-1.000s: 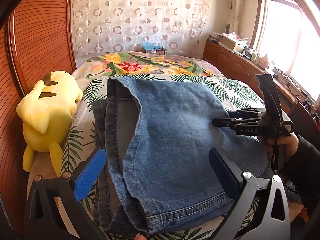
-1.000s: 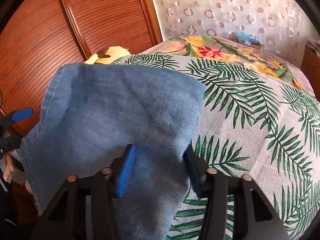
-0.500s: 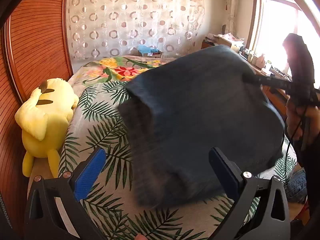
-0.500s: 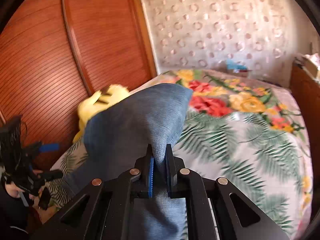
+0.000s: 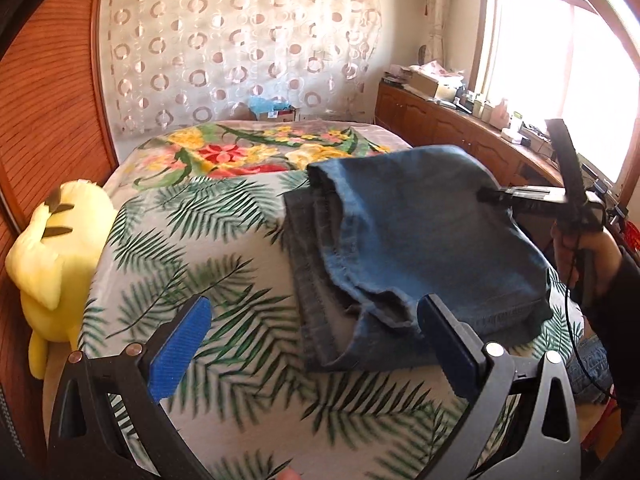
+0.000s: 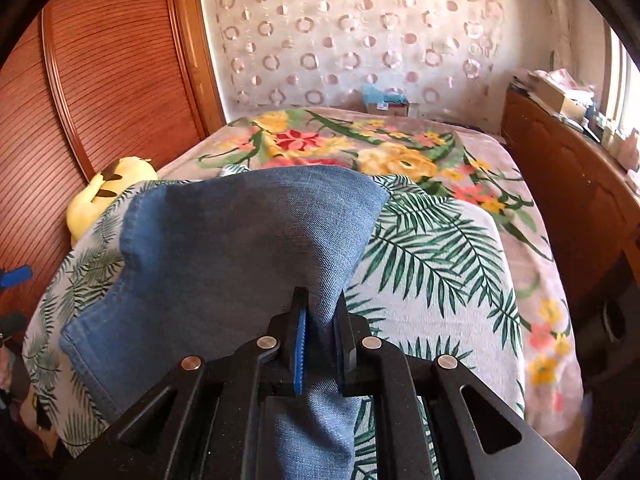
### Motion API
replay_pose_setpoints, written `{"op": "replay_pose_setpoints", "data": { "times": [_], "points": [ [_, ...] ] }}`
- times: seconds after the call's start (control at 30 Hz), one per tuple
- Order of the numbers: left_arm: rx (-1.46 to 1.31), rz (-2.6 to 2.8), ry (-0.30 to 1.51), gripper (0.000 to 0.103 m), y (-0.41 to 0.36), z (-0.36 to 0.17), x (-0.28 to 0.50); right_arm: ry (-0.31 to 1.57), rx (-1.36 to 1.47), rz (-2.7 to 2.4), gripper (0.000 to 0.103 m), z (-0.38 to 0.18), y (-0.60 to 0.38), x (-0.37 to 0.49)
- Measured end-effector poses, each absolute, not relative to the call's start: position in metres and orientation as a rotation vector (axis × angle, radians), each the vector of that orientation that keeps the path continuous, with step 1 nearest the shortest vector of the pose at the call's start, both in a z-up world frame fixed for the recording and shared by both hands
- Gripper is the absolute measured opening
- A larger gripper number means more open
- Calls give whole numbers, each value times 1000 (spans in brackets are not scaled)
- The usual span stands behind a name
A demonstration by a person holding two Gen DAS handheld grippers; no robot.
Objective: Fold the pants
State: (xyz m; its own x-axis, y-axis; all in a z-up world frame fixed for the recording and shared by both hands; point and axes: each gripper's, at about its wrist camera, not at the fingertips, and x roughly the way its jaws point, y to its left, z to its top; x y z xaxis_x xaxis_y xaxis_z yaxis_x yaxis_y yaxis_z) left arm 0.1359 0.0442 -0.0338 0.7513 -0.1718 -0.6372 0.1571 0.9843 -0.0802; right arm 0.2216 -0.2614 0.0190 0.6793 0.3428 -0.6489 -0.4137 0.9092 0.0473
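Blue jeans (image 5: 420, 240), folded into a thick bundle, on the right half of a bed (image 5: 192, 248) covered in a palm-leaf and flower spread; near edge of the denim resting on the cover, far right portion lifted clear of it and hanging from the right gripper (image 6: 320, 332); grey inner layers showing along the bundle's left edge. Right gripper pinching a gathered fold of the denim between a blue pad (image 6: 300, 344) and a black one; jaws nearly together yet easing apart, cloth between them and pressed by both pads; in the left wrist view, seen at the right side of the bundle, gripped by a hand (image 5: 576, 252) in a dark sleeve (image 5: 620, 304). Left gripper (image 5: 316, 344) spread wide over the near edge of the bed, nothing between its pads; blue left pad (image 5: 180, 348) above bare bedspread, right pad just beside the jeans' near corner, contact impossible to tell. Yellow plush toy (image 5: 52, 256) at the left edge of the bed, against the brown slatted wall (image 5: 44, 92); cardboard box (image 5: 276, 112) beyond the far end of the bed; wooden cabinet (image 5: 452, 128) with clutter along the right under a bright window (image 5: 560, 72); ring-patterned curtain (image 5: 240, 48) across the far wall.
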Motion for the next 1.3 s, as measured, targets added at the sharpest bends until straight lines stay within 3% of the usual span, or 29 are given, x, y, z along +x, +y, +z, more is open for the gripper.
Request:
{"op": "replay_pose_setpoints", "data": {
  "times": [0.13,0.2,0.3,0.67,1.3],
  "points": [
    [-7,-225,681,103,21,-35,146,729,-102,406,24,8,-253,225],
    [3,-244,689,103,9,-37,150,732,-91,408,43,6,-252,217],
    [10,-279,700,103,-10,-42,155,738,-79,411,51,4,-261,196],
    [42,-307,770,103,-52,-72,164,754,-16,367,61,-10,-287,136],
    [110,-260,836,103,-64,-102,170,759,60,343,63,-27,-292,114]
  ]
}}
